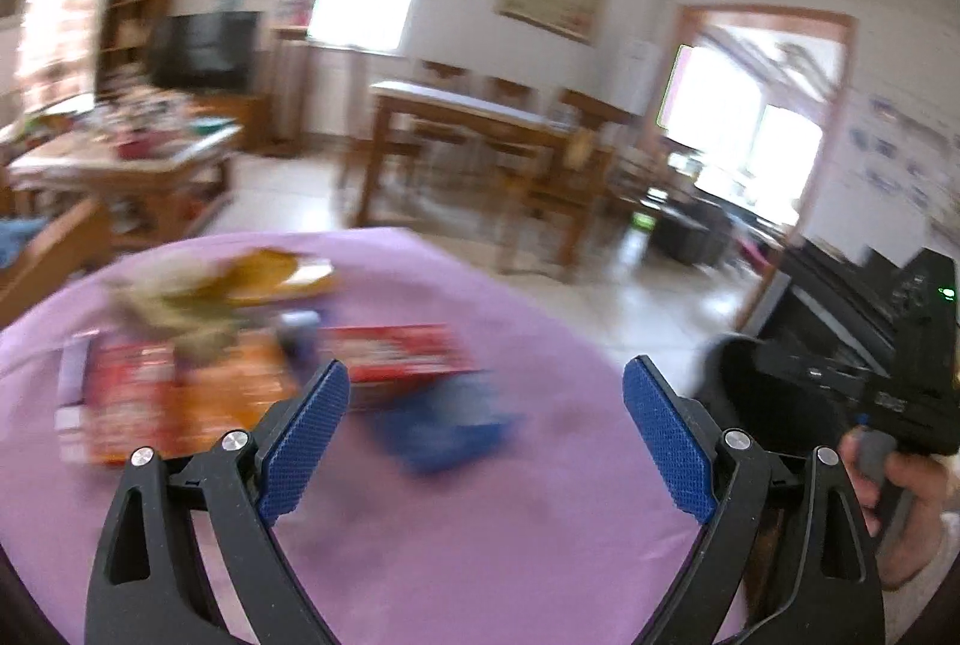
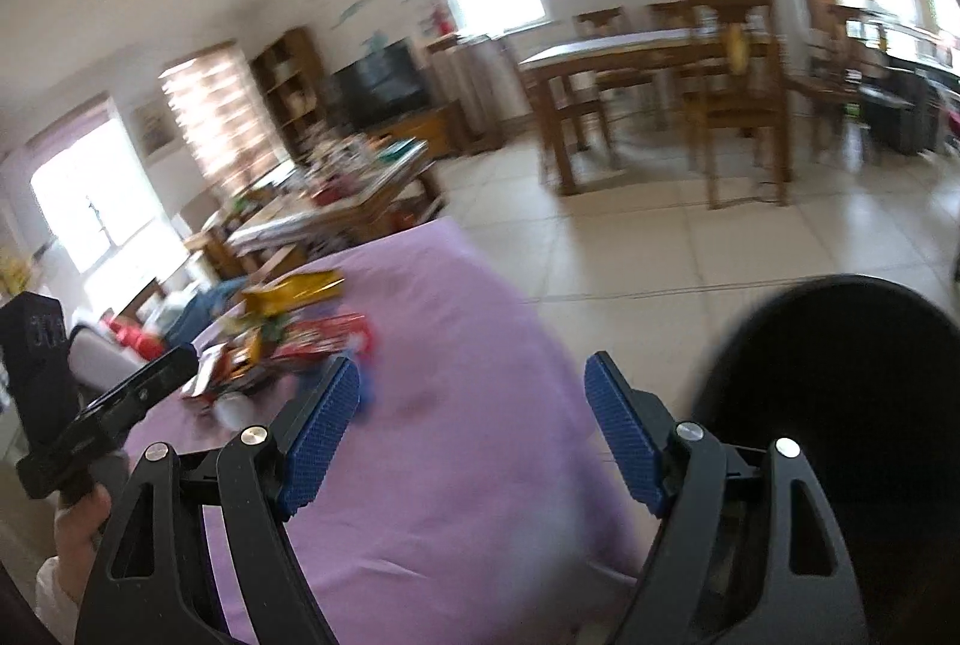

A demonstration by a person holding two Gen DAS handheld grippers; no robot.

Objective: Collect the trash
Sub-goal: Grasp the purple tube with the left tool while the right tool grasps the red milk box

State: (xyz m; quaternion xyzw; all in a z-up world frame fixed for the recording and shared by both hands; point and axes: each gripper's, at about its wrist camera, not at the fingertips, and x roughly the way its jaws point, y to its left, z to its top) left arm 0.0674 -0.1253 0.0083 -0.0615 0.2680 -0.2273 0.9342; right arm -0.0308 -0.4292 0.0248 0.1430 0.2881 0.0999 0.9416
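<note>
Left wrist view | left gripper and right gripper both spread wide, nothing between | wrapper pile on purple tablecloth, black bin just beside | blurry, probably red and orange packets | best to slow down, grab one edge piece first
</note>
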